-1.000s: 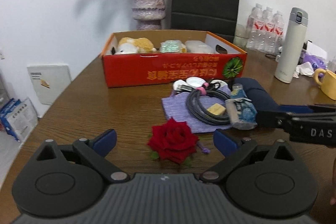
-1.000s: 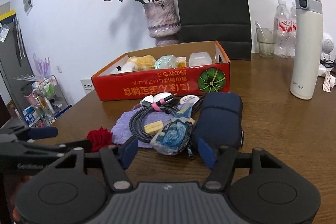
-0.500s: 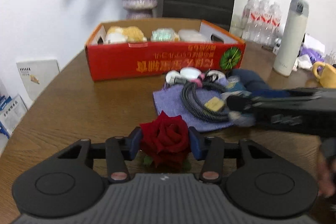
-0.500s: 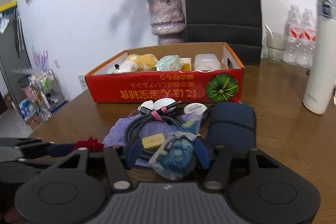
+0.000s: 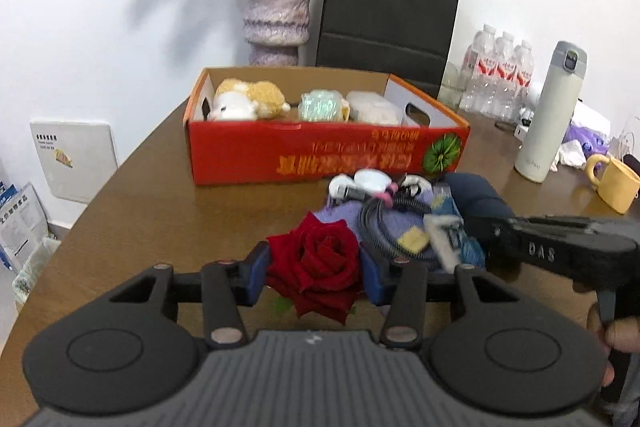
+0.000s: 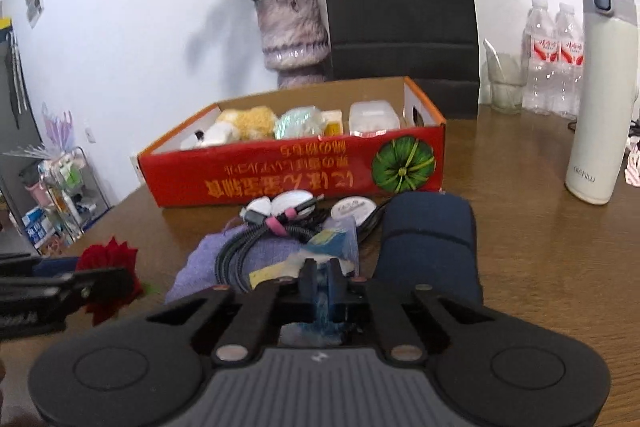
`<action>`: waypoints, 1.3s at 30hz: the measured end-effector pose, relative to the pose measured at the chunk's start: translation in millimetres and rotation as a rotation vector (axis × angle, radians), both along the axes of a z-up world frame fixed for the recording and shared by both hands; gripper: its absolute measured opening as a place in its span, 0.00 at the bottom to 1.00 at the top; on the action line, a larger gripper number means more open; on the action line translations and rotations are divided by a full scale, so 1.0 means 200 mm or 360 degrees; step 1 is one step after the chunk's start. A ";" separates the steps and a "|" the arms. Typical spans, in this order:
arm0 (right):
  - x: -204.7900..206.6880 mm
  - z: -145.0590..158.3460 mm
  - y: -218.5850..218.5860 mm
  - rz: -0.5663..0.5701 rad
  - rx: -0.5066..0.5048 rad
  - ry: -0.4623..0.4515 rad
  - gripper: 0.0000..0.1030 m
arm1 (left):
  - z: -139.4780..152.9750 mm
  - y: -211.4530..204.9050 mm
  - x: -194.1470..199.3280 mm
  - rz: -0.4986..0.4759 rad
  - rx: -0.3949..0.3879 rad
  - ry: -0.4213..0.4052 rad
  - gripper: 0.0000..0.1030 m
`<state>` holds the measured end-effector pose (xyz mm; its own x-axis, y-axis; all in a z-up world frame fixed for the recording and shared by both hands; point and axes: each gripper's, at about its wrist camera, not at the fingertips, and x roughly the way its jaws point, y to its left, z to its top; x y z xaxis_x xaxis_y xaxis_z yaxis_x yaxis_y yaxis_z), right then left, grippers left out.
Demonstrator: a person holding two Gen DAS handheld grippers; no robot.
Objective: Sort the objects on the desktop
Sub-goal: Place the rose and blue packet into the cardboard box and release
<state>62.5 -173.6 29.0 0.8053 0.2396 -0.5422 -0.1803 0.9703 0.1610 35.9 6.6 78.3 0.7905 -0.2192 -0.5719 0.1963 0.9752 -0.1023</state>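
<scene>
My left gripper [image 5: 316, 269] is shut on a red rose [image 5: 314, 265] and holds it above the wooden table [image 5: 152, 203]. The rose also shows at the left of the right wrist view [image 6: 108, 267]. My right gripper [image 6: 322, 285] is shut on a blue and clear plastic packet [image 6: 324, 301], lifted off a pile of a purple cloth [image 6: 260, 255], a coiled dark cable [image 6: 236, 259] and white chargers [image 6: 292, 203]. A navy pouch [image 6: 430, 243] lies right of the pile. The red cardboard box [image 5: 320, 155] stands behind, holding a plush toy [image 5: 248, 99] and wrapped items.
A vase of dried roses [image 5: 278, 15] and a black paper bag [image 5: 388, 11] stand behind the box. A white thermos [image 5: 550, 115], water bottles [image 5: 496, 71] and a yellow mug [image 5: 614, 183] are at the right. The table edge curves away at the left.
My left gripper closed on the rose and raised it. My right gripper moved in over the pile, closed tight on the blue packet and lifted it.
</scene>
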 end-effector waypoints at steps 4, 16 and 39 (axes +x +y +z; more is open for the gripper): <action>0.02 0.01 0.00 -0.0006 -0.0038 0.0013 0.16 | 0.03 0.00 0.03 0.0013 0.0016 -0.0042 0.47; 0.10 -0.02 0.04 0.0010 -0.0046 0.0091 0.07 | 0.07 0.05 0.07 0.0060 -0.0005 -0.0077 0.47; 1.40 0.30 0.25 0.0215 -0.0339 0.0464 0.08 | 0.07 -0.21 1.49 -0.0002 0.0320 0.0385 0.48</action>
<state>342.5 -123.8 89.0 0.5788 0.1903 -0.7930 -0.2854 0.9582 0.0217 333.4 -35.7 93.0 0.6259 -0.0836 -0.7754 0.1911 0.9804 0.0485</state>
